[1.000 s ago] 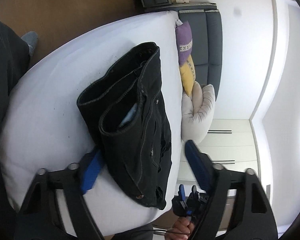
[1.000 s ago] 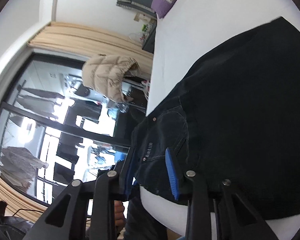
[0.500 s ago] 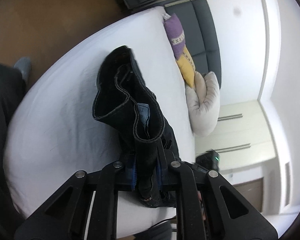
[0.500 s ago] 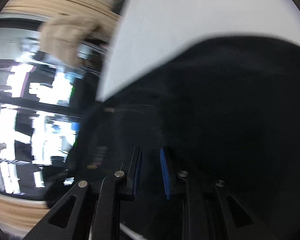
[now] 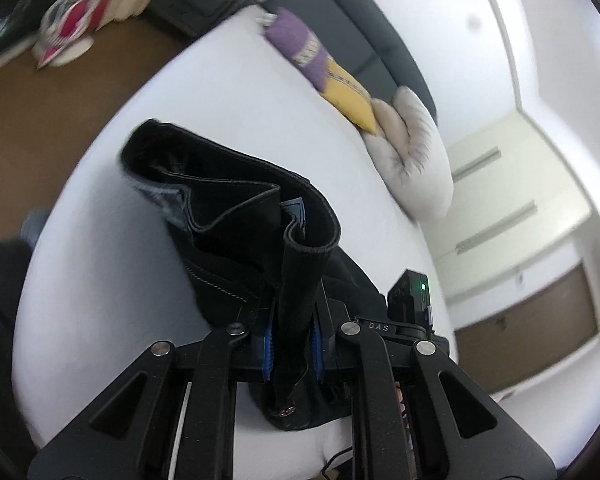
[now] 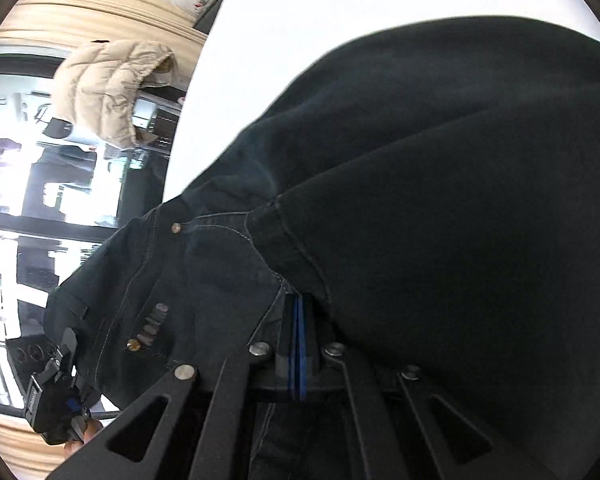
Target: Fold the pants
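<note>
Black pants (image 5: pixel 236 200) lie bunched on a white bed (image 5: pixel 100 280). My left gripper (image 5: pixel 293 344) is shut on a strip of their cloth, which stands up between the blue pads (image 5: pixel 268 346) with the waistband hanging open above. In the right wrist view the pants (image 6: pixel 440 200) fill most of the frame. My right gripper (image 6: pixel 298 312) is shut, its pads pressed together and their tips tucked under a stitched hem of the pants. The right gripper's body (image 5: pixel 410 300) shows behind the pants in the left wrist view.
Purple (image 5: pixel 296 44), yellow (image 5: pixel 348 100) and pale puffy pillows (image 5: pixel 416 160) line the bed's far side by a grey headboard (image 5: pixel 360 28). Brown floor (image 5: pixel 40 120) lies left. A beige puffer jacket (image 6: pixel 108 88) hangs before a window. A hand (image 6: pixel 76 440) holds the left gripper.
The left gripper closed on the pants' cloth and rose, pulling the waistband up off the bed. The right gripper sank onto the pants and its pads came together at the hem.
</note>
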### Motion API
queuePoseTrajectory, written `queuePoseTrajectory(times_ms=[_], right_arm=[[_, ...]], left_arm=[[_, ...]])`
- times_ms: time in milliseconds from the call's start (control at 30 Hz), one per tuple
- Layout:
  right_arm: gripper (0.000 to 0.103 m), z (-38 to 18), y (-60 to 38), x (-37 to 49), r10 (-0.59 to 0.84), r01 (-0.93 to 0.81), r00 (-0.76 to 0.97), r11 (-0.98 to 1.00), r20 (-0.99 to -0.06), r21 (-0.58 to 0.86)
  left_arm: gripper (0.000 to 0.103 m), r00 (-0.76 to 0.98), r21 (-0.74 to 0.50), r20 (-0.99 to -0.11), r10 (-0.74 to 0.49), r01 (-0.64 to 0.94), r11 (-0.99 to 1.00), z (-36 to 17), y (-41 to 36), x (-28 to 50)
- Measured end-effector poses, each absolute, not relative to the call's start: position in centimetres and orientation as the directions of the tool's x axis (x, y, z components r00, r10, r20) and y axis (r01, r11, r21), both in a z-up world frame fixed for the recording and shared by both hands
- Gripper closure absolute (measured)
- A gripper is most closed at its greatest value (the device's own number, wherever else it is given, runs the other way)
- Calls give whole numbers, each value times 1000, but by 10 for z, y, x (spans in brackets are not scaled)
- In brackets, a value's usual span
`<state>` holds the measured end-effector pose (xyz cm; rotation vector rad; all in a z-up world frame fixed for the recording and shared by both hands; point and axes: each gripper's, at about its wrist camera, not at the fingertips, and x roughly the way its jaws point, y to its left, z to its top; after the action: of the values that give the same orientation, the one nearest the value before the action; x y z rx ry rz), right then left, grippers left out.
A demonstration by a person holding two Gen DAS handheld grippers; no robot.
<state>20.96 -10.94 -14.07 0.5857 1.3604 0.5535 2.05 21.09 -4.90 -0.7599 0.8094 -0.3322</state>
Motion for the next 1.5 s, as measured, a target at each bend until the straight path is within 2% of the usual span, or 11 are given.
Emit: queuePoseTrajectory(times_ms=[67, 100, 133, 233, 333, 633, 900, 967, 1133, 1233, 1500], right_arm=[[61, -129, -121, 205, 730, -25, 128, 679, -672, 733], [33, -121, -127, 203, 753, -31, 144, 652, -642, 758], [22, -112, -135, 201, 775, -43, 172, 623, -609, 781], [15, -76, -167, 201, 847, -103, 225, 513, -482, 852], [9, -57, -184, 202, 857, -144, 227, 499, -462, 855], [9, -77, -185, 186, 755, -149, 136, 656, -642, 740], [10, -72, -184, 176, 789, -160, 131, 614, -600, 773], [17, -89, -184, 181, 768, -99, 115, 640, -630, 762], [61, -121, -196, 184, 814, 19, 93, 574, -573, 818], [80, -116, -198, 180, 798, -18, 117, 597, -591, 802], [86, -91, -228, 173, 742, -68, 235, 656, -627, 751]], left_arm=[[91, 645, -671, -545, -536, 47, 740, -34, 185, 30], [91, 633, -635, -562, -533, 83, 768, -27, 168, 35], [91, 619, -589, -582, -528, 126, 798, -21, 146, 40], [91, 574, -487, -630, -524, 234, 842, -18, 83, 49], [91, 527, -395, -677, -514, 329, 858, -25, 28, 51], [91, 465, -166, -783, -413, 484, 859, -51, -70, 48], [91, 512, -1, -792, -333, 544, 839, -57, -108, 37], [91, 512, 6, -791, -334, 553, 833, -58, -114, 35], [91, 508, 14, -793, -336, 567, 824, -63, -105, 20], [91, 505, 16, -794, -338, 573, 819, -66, -108, 22], [91, 491, 24, -788, -372, 628, 778, -64, -110, 6]])
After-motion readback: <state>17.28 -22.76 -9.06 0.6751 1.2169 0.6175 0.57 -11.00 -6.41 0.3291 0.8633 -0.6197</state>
